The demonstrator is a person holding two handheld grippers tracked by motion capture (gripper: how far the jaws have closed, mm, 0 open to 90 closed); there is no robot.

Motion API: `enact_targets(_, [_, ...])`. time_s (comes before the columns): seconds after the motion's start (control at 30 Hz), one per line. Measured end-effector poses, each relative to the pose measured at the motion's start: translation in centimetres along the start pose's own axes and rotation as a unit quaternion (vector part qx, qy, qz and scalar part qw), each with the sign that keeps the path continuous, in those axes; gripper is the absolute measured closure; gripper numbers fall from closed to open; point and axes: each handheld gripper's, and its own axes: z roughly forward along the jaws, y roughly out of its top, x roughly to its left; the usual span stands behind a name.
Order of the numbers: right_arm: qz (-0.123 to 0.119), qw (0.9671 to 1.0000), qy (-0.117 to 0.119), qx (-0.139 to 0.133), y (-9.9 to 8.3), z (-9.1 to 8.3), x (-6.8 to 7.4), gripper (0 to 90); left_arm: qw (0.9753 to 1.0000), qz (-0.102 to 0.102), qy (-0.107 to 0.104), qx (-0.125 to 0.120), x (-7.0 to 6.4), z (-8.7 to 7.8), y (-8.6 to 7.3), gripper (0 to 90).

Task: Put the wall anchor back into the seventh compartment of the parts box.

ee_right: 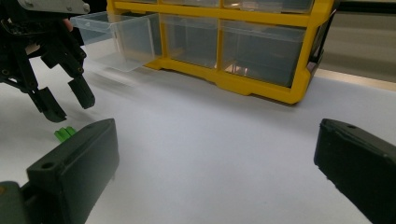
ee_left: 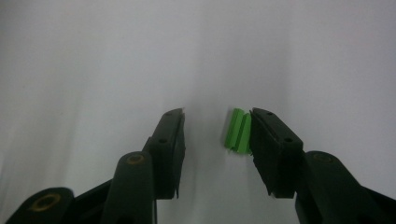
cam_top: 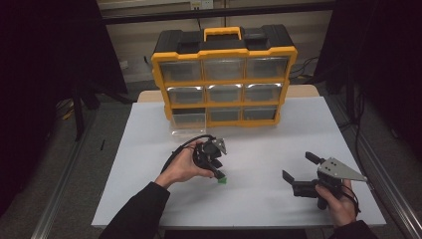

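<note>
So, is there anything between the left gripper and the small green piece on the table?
Nothing visible. In the left gripper view the green piece already lies between the open fingers of the left gripper, close against one of them, with bare white table around it.

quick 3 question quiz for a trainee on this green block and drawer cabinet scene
1. True or false: the left gripper is shut on the small green plastic block.
2. Which drawer of the yellow and black plastic drawer cabinet is pulled out? A top right, B middle, C bottom left.
3. Fill in: the right gripper has its jaws ____.

Key
1. False: the jaws are apart, with the block lying on the white table beside one jaw.
2. C, the clear plastic drawer.
3. open
</note>
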Motion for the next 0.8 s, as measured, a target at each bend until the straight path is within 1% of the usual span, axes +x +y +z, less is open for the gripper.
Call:
enact_targets(0.03, [0.000, 1.0000, 0.000, 0.000, 0.00, 0.00, 0.01, 0.0, 1.0000, 0.007, 0.002, 0.003, 0.04, 0.11, 0.09, 56.8])
enact_targets(0.07, [-0.001, 1.0000, 0.000, 0.000, 0.00, 0.00, 0.01, 0.0, 1.0000, 0.008, 0.001, 0.002, 0.01, 0.28, 0.11, 58.3])
enact_targets(0.1, [-0.001, 1.0000, 0.000, 0.000, 0.00, 0.00, 0.01, 0.0, 0.9994, 0.027, -0.002, 0.020, 0.24, 0.19, 0.26, 59.7])
enact_targets(0.13, [-0.001, 1.0000, 0.001, 0.001, 0.00, 0.01, 0.01, 0.0, 0.9991, 0.034, 0.004, 0.026, 0.33, 0.20, 0.32, 60.9])
enact_targets(0.17, [0.000, 1.0000, 0.001, 0.000, 0.00, 0.01, 0.02, 0.0, 0.9995, 0.023, 0.002, 0.022, 0.28, 0.30, 0.30, 61.8])
enact_targets(0.2, [-0.001, 1.0000, 0.001, 0.000, 0.00, 0.00, 0.02, 0.0, 0.9995, 0.023, 0.000, 0.021, 0.30, 0.37, 0.34, 61.9])
enact_targets(0.3, [-0.001, 1.0000, 0.001, 0.001, -0.01, 0.01, 0.01, 0.0, 0.9992, 0.031, 0.001, 0.026, 0.38, 0.40, 0.41, 64.1])
enact_targets(0.33, [-0.001, 1.0000, 0.001, 0.000, -0.01, 0.01, 0.01, 0.0, 0.9993, 0.028, -0.002, 0.026, 0.33, 0.47, 0.39, 64.2])
enact_targets(0.37, [-0.001, 1.0000, 0.001, 0.001, -0.01, 0.01, 0.00, 0.0, 0.9988, 0.035, 0.000, 0.034, 0.35, 0.49, 0.43, 64.5])
enact_targets(0.4, [-0.001, 1.0000, 0.001, 0.001, -0.01, 0.02, 0.00, 0.0, 0.9991, 0.032, 0.008, 0.029, 0.24, 0.63, 0.40, 65.5])
enact_targets(0.43, [-0.001, 1.0000, 0.001, 0.000, -0.01, 0.02, 0.01, 0.0, 0.9991, 0.032, 0.000, 0.028, 0.35, 0.67, 0.43, 65.8])
enact_targets(0.47, [-0.001, 1.0000, 0.002, 0.001, 0.00, 0.02, 0.02, 0.0, 0.9990, 0.031, 0.006, 0.031, 0.29, 0.71, 0.45, 66.2])
enact_targets(0.53, [-0.001, 1.0000, 0.002, 0.001, 0.00, 0.02, 0.02, 0.0, 0.9987, 0.036, -0.003, 0.035, 0.32, 0.84, 0.47, 66.9])
enact_targets(0.57, [0.000, 1.0000, 0.001, 0.001, -0.01, 0.02, 0.01, 0.0, 0.9988, 0.036, -0.001, 0.033, 0.26, 0.95, 0.48, 66.9])
enact_targets(0.6, [-0.001, 1.0000, 0.001, 0.001, -0.01, 0.02, 0.00, 0.0, 0.9985, 0.040, -0.003, 0.037, 0.30, 0.94, 0.52, 67.2])
enact_targets(0.63, [0.000, 1.0000, 0.001, 0.002, -0.02, 0.03, -0.01, 0.0, 0.9988, 0.036, 0.000, 0.034, 0.22, 0.99, 0.55, 67.3])
enact_targets(0.67, [0.000, 1.0000, 0.001, 0.001, -0.01, 0.03, -0.02, 0.0, 0.9982, 0.044, -0.003, 0.039, 0.24, 0.96, 0.61, 68.4])
enact_targets(0.7, [-0.001, 1.0000, 0.001, 0.001, -0.01, 0.03, -0.02, 0.0, 0.9987, 0.038, -0.004, 0.034, 0.12, 1.05, 0.61, 69.3])
enact_targets(0.73, [-0.001, 1.0000, 0.001, 0.001, -0.02, 0.02, -0.01, 0.0, 0.9987, 0.039, -0.002, 0.035, 0.13, 1.01, 0.65, 69.6])
enact_targets(0.77, [-0.001, 1.0000, 0.001, 0.002, -0.02, 0.03, -0.01, 0.0, 0.9983, 0.046, -0.001, 0.036, 0.21, 1.01, 0.72, 69.7])
enact_targets(0.8, [-0.001, 1.0000, 0.001, 0.002, -0.02, 0.03, -0.02, 0.0, 0.9986, 0.040, 0.002, 0.034, 0.13, 1.07, 0.72, 70.0])
